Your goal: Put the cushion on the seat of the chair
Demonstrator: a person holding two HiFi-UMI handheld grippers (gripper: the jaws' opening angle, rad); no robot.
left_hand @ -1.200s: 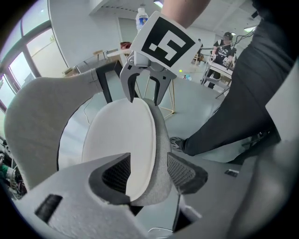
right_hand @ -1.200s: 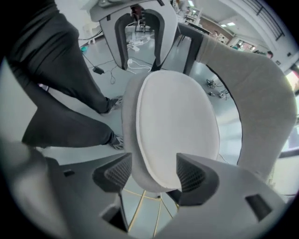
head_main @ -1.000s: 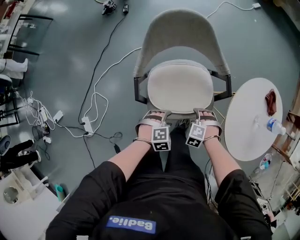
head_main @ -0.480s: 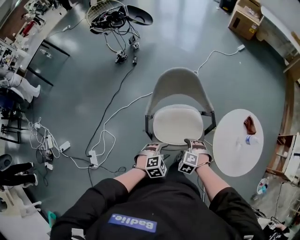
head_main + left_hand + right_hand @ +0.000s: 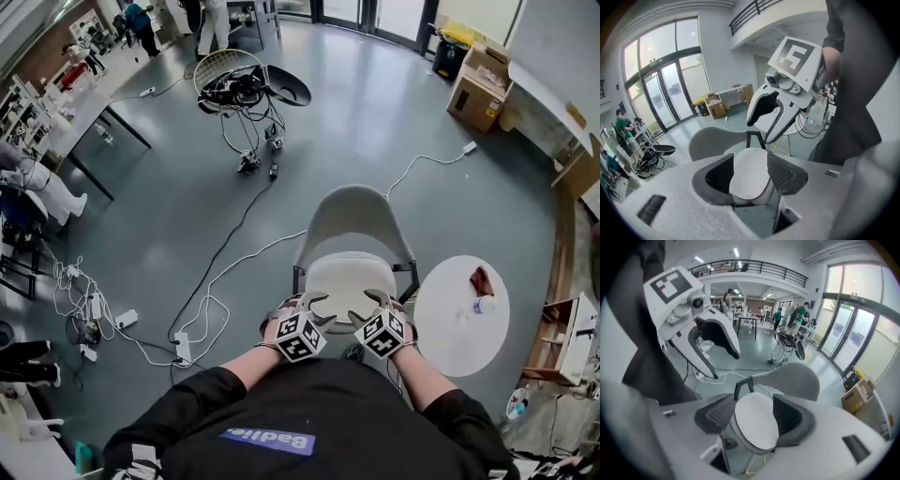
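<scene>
A grey shell chair (image 5: 356, 217) stands on the floor in front of me, with the pale round cushion (image 5: 352, 278) lying flat on its seat. My left gripper (image 5: 302, 307) and right gripper (image 5: 373, 305) are held up side by side over the seat's near edge, both open and holding nothing. In the left gripper view the cushion (image 5: 747, 185) shows far below between the spread jaws, and the right gripper (image 5: 780, 112) hangs above it. The right gripper view frames the cushion (image 5: 757, 425) and chair back (image 5: 794, 380) the same way.
A round white side table (image 5: 448, 328) stands right of the chair with a water bottle (image 5: 480, 305) and a reddish-brown object (image 5: 480, 279) on it. Cables (image 5: 220, 286) and a power strip (image 5: 183, 349) trail over the floor at left. Cardboard boxes (image 5: 483, 89) sit far right.
Both grippers have left the cushion's front edge and risen toward me, jaws open. The head view has lifted, so chair and cushion look smaller and farther off.
</scene>
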